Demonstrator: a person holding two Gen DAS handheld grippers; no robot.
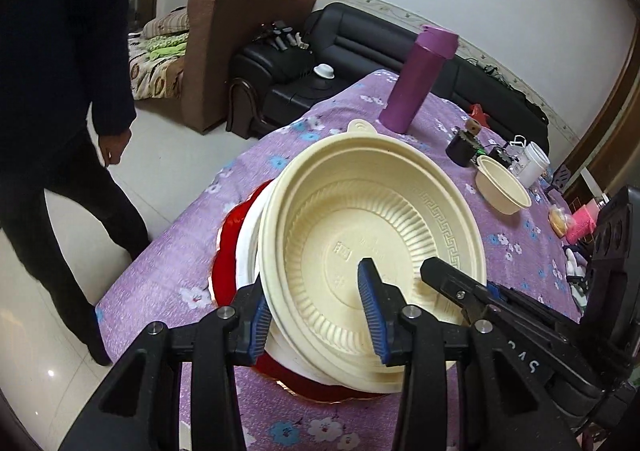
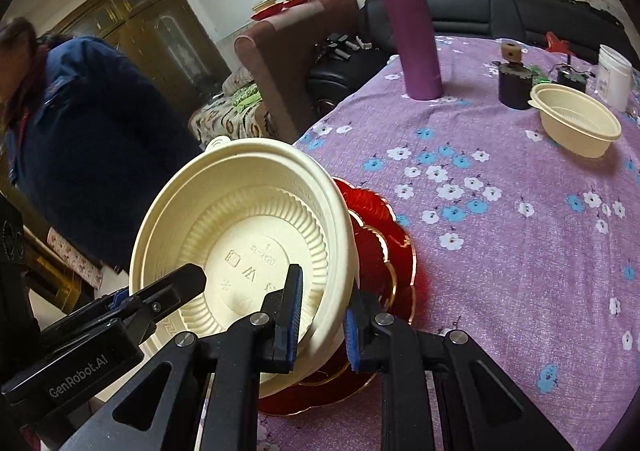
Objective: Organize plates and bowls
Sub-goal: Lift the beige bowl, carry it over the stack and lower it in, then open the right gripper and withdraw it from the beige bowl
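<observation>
Large cream ribbed plastic bowl [image 1: 372, 235] held between both tools over the near corner of the purple flowered tablecloth [image 2: 520, 251], tilted so its inside faces the cameras; stacked in white nested bowls [image 1: 250, 247] of like shape, just above or resting on the red scalloped plates with gold edging [image 2: 384, 251], contact not clear; left gripper [image 1: 316, 325] astride the near rim, one blue ribbed pad inside the cream bowl, the other outside against the white walls, apparently clamped on the whole stack, hence the wider gap; right gripper [image 2: 322, 325] nipped on the cream bowl's rim at the opposite side, jaws close together with only the thin wall between; two grips on opposite sides probably meant to keep a light, flexible stack from twisting or sliding apart while being lowered; tilt likely a result of unequal hand heights, worth levelling before setting down so the bowls seat flat on the plates; small cream plastic bowl [image 2: 576, 123] standing alone well apart across the table, near the white jar [image 2: 614, 75] and the dark pot [image 2: 516, 85], presumably next for collection; tall purple flask [image 2: 414, 31] upright beyond, clear of the work; bystander in dark clothing [image 1: 64, 91] beside the table edge, no part in the handling.
</observation>
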